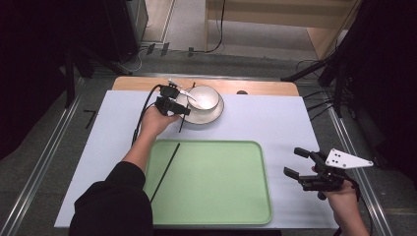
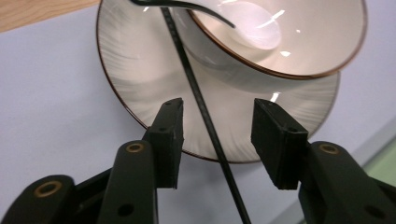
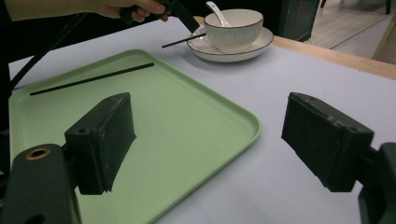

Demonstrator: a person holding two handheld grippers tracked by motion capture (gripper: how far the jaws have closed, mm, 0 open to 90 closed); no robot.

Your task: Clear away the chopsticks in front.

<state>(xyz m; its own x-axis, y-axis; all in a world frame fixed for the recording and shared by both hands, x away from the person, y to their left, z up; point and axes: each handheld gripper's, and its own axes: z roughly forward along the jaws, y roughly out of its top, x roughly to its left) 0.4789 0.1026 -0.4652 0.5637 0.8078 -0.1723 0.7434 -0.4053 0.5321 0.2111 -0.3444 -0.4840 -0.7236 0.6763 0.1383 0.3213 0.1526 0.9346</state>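
The left gripper [image 2: 217, 140] sat half open astride the chopstick [image 2: 201, 105] that leaned on the plate [image 2: 126, 79] beside the bowl [image 2: 303, 42], pads not yet touching it; the pickup looked in hand, and next the jaws would need to close squarely on the thin stick. Its long axis ran from plate rim toward the tray [image 1: 211, 196], where another chopstick [image 1: 164, 172] lay. The right gripper [image 3: 210, 144] waited open.

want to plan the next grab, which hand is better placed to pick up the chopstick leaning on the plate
Left. The left gripper already straddles the chopstick resting on the plate, jaws on either side, not yet touching. The right gripper sits open off the tray's right edge, far away.
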